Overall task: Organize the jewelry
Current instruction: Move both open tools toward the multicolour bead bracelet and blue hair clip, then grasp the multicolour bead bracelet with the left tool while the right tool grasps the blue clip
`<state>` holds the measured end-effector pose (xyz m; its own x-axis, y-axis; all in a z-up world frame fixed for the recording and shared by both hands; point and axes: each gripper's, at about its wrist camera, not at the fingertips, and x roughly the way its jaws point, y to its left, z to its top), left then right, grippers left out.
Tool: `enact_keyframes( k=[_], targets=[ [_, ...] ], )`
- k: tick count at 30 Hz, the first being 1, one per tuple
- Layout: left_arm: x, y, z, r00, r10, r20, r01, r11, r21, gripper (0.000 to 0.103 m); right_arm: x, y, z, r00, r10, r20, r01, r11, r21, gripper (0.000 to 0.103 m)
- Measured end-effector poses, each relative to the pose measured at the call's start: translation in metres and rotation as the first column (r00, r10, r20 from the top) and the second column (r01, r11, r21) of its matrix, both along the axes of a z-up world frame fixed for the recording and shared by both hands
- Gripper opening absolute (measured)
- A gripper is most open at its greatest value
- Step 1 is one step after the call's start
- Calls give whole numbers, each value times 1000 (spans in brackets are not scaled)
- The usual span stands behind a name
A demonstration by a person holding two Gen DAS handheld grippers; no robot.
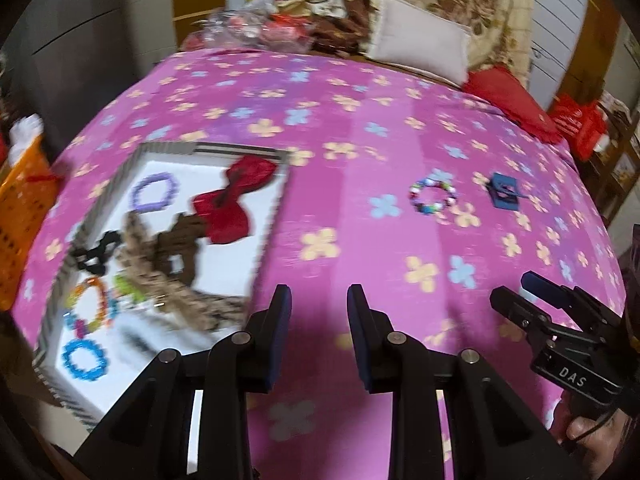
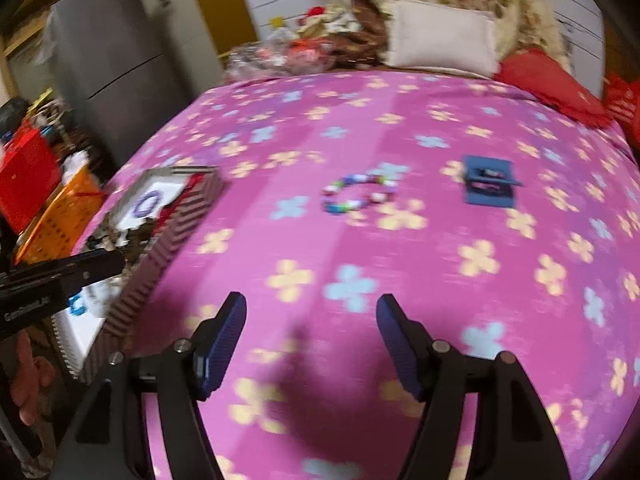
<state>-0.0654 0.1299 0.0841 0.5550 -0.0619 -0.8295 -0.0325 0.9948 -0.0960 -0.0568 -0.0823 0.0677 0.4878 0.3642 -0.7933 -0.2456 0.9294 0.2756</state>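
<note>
A striped-rim tray (image 1: 276,200) with a white floor lies on the pink flowered bed at the left. It holds a purple bracelet (image 1: 154,191), a red bow (image 1: 232,200), brown and black bows, a multicolour bracelet (image 1: 90,304) and a blue bracelet (image 1: 85,359). A multicolour bead bracelet (image 1: 433,197) (image 2: 358,194) and a small blue card with clips (image 1: 505,192) (image 2: 489,185) lie loose on the bed. My left gripper (image 1: 320,296) is open and empty beside the tray's right edge. My right gripper (image 2: 312,308) is open and empty above the bed, short of the bead bracelet; it also shows in the left wrist view (image 1: 516,292).
An orange basket (image 1: 24,216) stands left of the bed. A white pillow (image 2: 442,36), red cushion (image 2: 548,80) and clutter lie at the head of the bed. A grey fridge (image 2: 116,60) stands at the far left. The tray (image 2: 176,232) also shows in the right wrist view.
</note>
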Motion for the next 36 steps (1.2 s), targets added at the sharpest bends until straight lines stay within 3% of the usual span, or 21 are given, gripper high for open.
enact_keyframes(
  k=[15,36],
  targets=[
    [37,-83,-15,992,-119,-49,117,992,-38,25,8,-116,-16,980,-198,-33,198,980,-13,75],
    [72,-98,-34,992,-88,-93,81,994,-73,25,35,-167,-19,961,-275,-45,274,962,-21,81]
  ],
)
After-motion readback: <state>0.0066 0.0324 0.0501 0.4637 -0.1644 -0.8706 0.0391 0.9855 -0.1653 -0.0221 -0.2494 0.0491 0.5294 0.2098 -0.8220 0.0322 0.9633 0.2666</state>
